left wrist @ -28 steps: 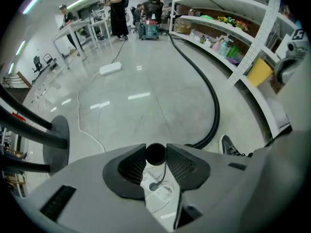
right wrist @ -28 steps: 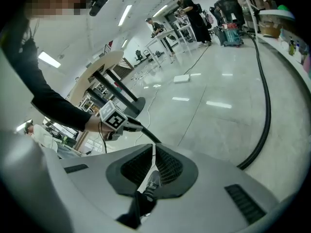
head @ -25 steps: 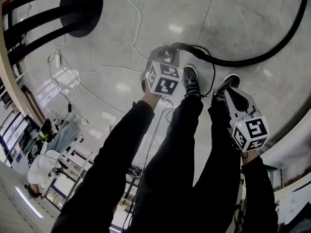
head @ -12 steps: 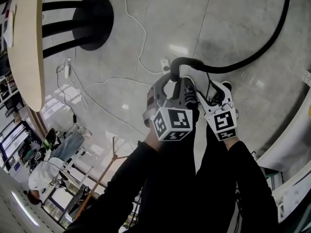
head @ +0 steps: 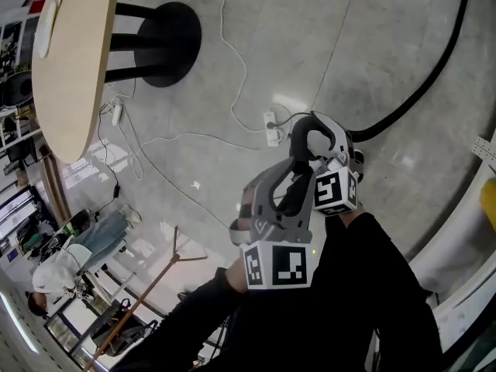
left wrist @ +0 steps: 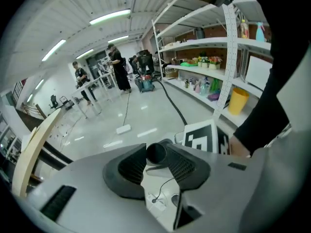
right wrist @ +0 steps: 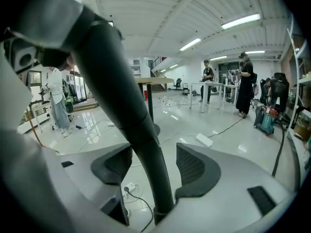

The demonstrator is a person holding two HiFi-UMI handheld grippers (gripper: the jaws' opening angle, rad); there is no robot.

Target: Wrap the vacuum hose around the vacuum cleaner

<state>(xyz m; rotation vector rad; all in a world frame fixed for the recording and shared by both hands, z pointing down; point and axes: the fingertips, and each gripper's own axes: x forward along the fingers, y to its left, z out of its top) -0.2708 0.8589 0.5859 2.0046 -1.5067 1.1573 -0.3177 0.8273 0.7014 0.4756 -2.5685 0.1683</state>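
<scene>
The black vacuum hose (head: 422, 84) curves over the floor to its bent end (head: 308, 134), which is lifted high in front of me. My left gripper (head: 294, 169) is shut on that end. In the left gripper view the hose's open mouth (left wrist: 156, 153) sits pinched between the pads. My right gripper (head: 322, 142) is just beyond it. Its jaws have just been opening and stand apart around the hose (right wrist: 121, 81), with a gap on the right side. Far off, the hose leads to a teal vacuum cleaner (left wrist: 145, 84).
A round wooden table (head: 70, 68) on a black foot (head: 167, 33) stands to the left. A white power strip (head: 271, 126) and thin white cables lie on the glossy floor. Shelving (left wrist: 214, 47) and a yellow bin (left wrist: 236, 101) are on the right. People stand in the distance.
Both grippers have risen toward me. The left one lifted the hose end off the floor. The right one came from beside my right foot over to the hose and opened.
</scene>
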